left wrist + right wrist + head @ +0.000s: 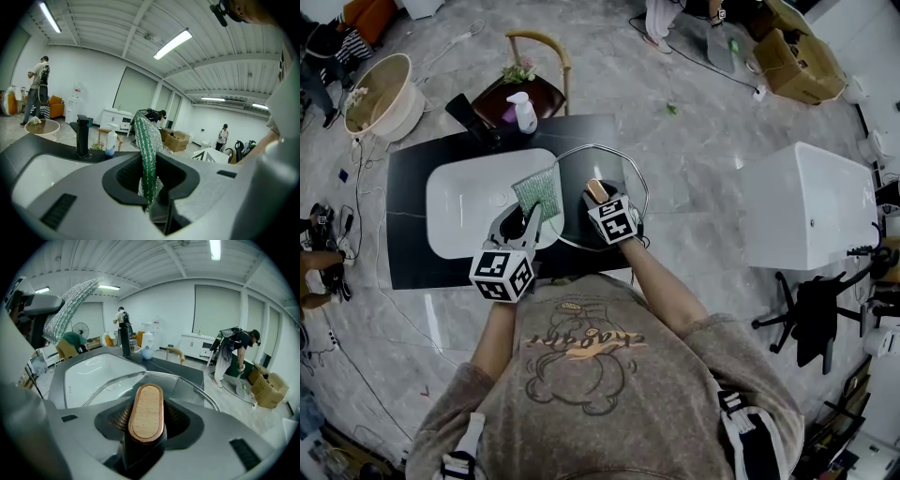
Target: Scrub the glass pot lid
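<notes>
My right gripper [146, 427] was clamped on the wooden-topped knob [146, 411] of the glass pot lid [187, 385], which sat over the dark counter's [405, 206] right end, just beside the white sink basin [459, 202]. My left gripper [151, 197] pinched a green scouring cloth [147, 150] by the lid's left rim. I couldn't tell whether they touched. I judged it best to keep the knob firm, lay the cloth flat and rub in overlapping circles. Farther off, the pump bottle's [525, 112] label was unreadable.
</notes>
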`<state>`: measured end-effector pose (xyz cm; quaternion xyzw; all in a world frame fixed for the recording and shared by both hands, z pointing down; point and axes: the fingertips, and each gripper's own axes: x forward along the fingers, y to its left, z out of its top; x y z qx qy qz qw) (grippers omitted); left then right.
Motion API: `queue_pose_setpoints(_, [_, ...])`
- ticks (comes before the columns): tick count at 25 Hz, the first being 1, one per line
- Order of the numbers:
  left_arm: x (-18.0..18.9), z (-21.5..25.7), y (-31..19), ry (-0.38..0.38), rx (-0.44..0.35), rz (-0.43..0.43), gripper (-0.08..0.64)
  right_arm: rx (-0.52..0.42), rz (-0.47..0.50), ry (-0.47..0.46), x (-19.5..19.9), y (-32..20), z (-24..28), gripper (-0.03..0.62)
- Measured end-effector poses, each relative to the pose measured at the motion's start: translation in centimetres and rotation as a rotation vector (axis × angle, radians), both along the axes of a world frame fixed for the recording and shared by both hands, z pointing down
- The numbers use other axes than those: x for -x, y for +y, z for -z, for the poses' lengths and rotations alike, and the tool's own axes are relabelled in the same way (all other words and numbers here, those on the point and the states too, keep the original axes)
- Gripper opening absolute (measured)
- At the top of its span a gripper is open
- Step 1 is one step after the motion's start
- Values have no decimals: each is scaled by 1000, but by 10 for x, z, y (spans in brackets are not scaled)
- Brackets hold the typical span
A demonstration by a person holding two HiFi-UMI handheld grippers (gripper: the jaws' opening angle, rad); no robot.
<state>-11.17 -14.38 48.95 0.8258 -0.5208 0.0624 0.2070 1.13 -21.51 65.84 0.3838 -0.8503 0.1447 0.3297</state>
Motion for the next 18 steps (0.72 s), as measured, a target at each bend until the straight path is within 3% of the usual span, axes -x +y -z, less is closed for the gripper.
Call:
queue_pose_setpoints(12, [3, 1, 6, 7, -2, 13, 87, 46, -16, 13, -5, 7, 0, 181])
queue_pose_setpoints(18, [5, 16, 2, 17, -37, 11, 87, 12, -20, -36, -10, 12, 33, 181])
